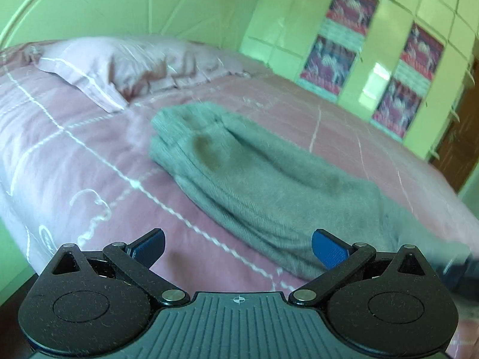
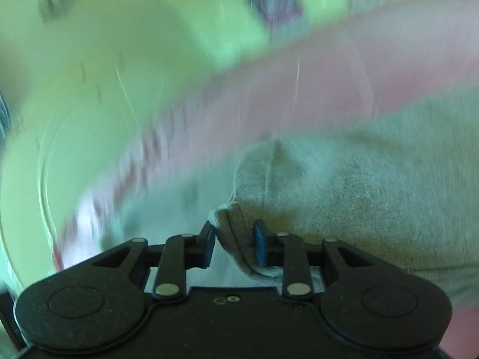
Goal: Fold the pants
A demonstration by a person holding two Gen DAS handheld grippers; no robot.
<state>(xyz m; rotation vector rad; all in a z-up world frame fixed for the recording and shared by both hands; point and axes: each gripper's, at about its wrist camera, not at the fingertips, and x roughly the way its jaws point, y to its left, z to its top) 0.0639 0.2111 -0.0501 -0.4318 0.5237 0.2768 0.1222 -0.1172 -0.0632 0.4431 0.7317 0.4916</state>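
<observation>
**Left wrist view: pants on the bed, right gripper pinching their edge**

Left wrist view shows the grey pants (image 1: 254, 179) lying in a long folded bundle across the pink bedspread (image 1: 74, 155), running from near the pillow (image 1: 119, 62) down toward the lower right. The left gripper (image 1: 238, 246) hangs above the bedspread just short of the pants, its blue-padded fingers (image 1: 329, 248) spread wide with nothing between them. At the right edge a dark blurred object touches the pants' near end; what it is cannot be told. Green cabinets (image 1: 374, 45) with patterned panels stand behind the bed.

The right wrist view is heavily blurred. The right gripper (image 2: 235, 240) has its fingers drawn close together on a bunched edge of the pants (image 2: 374, 194), the fabric pinched between the pads. The bedspread (image 2: 329, 80) shows as a pink band beyond.
</observation>
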